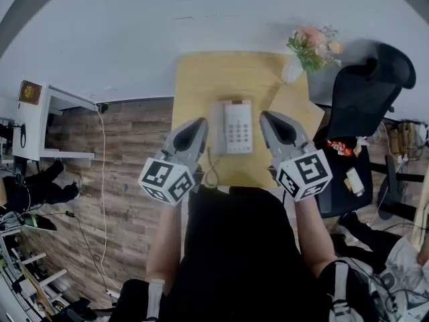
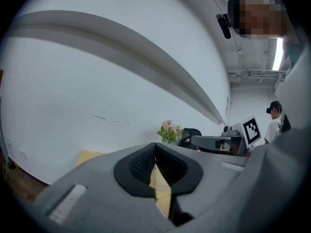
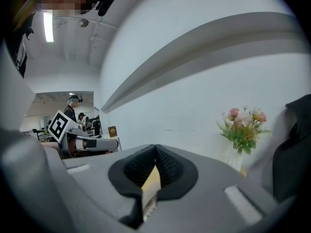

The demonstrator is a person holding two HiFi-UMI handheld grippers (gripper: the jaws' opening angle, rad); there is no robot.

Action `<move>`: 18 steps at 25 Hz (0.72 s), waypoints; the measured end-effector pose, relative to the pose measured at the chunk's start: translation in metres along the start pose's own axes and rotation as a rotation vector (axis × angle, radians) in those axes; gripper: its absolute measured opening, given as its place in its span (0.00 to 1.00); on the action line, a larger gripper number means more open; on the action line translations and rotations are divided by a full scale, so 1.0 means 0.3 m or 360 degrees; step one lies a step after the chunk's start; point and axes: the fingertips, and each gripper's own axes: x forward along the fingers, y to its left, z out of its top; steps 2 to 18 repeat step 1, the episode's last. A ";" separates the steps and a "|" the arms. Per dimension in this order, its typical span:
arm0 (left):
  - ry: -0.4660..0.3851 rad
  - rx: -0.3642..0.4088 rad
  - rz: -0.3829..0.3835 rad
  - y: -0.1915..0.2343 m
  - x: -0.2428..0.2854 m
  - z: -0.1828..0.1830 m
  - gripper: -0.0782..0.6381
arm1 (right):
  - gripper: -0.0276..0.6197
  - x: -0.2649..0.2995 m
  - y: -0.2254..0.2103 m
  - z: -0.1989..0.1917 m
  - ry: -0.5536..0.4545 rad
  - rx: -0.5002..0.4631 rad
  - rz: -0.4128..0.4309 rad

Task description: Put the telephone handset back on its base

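Left gripper (image 1: 200, 122): clenched and empty. In the left gripper view its two black pads (image 2: 141, 166) press on each other, and only a thin strip of the yellow table shows below their meeting line.
Right gripper (image 1: 265, 115): also clenched, holding nothing. In the right gripper view its pads (image 3: 138, 170) are closed together.
Position of the tools: both are held in the air side by side, apart from each other, with the tips pointing to the white wall (image 1: 134, 39).
Telephone base (image 1: 238, 127): white, with a keypad. It lies on the table, ahead of the tips and between the two grippers. Neither gripper touches it.
Handset (image 1: 216, 127): it lies along the left side of the base, just ahead of the left gripper's tip. I cannot tell if it sits fully in its cradle.
Coiled cord (image 1: 212, 173): between the two grippers, closer to the left one, near the front edge of the table.
Yellow table (image 1: 201, 79): under and ahead of both grippers, standing against the wall.
Flowers (image 1: 314, 45): pink with green leaves, ahead and to the right of the right gripper, on the far corner of the table.
Black chair (image 1: 365, 92): to the right of the right gripper, beside the table.
White side table (image 1: 40, 123): well apart, to the left of the left gripper, on the wooden floor (image 1: 127, 153).
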 end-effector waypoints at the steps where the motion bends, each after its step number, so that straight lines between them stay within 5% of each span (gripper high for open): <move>1: 0.0002 0.0001 0.0002 0.002 0.001 -0.001 0.12 | 0.05 0.002 -0.002 0.000 -0.0001 -0.0001 0.0000; 18: 0.0002 0.0001 0.0002 0.002 0.001 -0.001 0.12 | 0.05 0.002 -0.002 0.000 -0.0001 -0.0001 0.0000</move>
